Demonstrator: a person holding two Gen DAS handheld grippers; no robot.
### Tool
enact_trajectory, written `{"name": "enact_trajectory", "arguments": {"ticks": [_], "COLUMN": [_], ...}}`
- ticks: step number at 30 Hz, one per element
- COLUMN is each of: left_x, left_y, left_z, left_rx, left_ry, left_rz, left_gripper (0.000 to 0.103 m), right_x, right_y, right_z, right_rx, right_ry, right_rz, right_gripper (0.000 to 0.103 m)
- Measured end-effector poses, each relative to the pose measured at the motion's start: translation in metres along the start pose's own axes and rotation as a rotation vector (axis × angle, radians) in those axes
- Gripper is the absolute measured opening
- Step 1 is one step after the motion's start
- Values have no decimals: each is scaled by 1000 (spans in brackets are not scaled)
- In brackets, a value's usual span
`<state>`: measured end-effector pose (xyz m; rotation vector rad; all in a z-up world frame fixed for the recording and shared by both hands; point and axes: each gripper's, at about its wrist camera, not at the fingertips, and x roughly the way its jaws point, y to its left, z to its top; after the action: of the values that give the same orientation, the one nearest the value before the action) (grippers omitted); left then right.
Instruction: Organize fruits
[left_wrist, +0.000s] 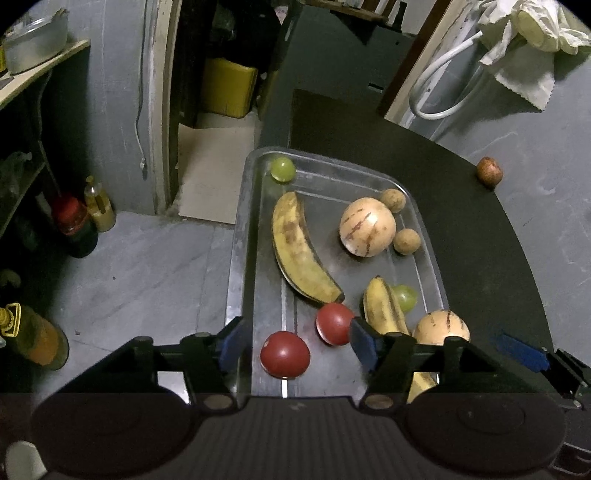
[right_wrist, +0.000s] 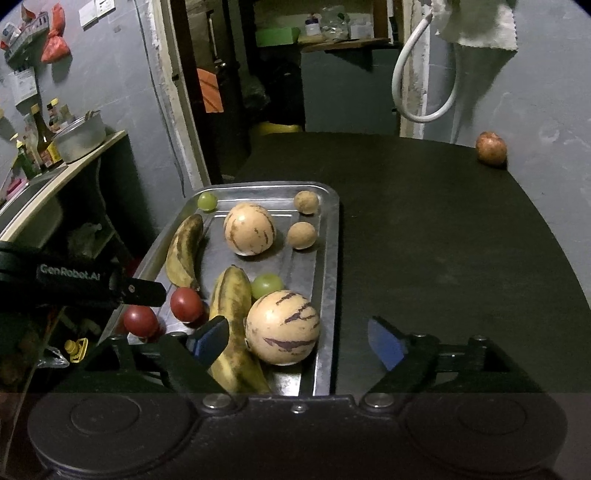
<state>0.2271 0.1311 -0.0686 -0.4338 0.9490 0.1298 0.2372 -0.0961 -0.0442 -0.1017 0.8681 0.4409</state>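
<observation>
A metal tray on a black table holds two bananas, two striped melons, two red tomatoes, two green grapes and two small brown fruits. A reddish fruit sits alone at the table's far right edge. My left gripper is open and empty above the tray's near end, around a tomato. My right gripper is open and empty, with the near melon between its fingers.
The black table stretches right of the tray. Left of it the floor drops away, with bottles and a shelf holding a pot. A white hose and cloth hang on the far wall.
</observation>
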Motion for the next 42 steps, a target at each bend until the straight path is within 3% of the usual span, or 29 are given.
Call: {"name": "enact_trajectory", "arguments": {"ticks": [6, 13, 20, 31, 42], "left_x": [-11, -30, -55, -91, -113], "left_y": [-1, 2, 8, -2, -7], "left_z": [1, -1, -1, -8, -24], "left_rx": [-5, -12, -20, 85, 143], "left_ry": [-26, -76, -122, -177, -226], "left_rz": [8, 49, 58, 50, 50], "left_gripper": [80, 102, 102, 102, 102], "right_x": [-10, -29, -51, -94, -127], "right_y": [-2, -1, 8, 18, 36], "right_z": [-1, 0, 7, 12, 3], "right_rx": [24, 83, 109, 190, 161], "right_ry": [-22, -55, -80, -90, -150], "right_rz": [-20, -40, -128, -255, -281], "right_gripper": [93, 102, 102, 102, 102]}}
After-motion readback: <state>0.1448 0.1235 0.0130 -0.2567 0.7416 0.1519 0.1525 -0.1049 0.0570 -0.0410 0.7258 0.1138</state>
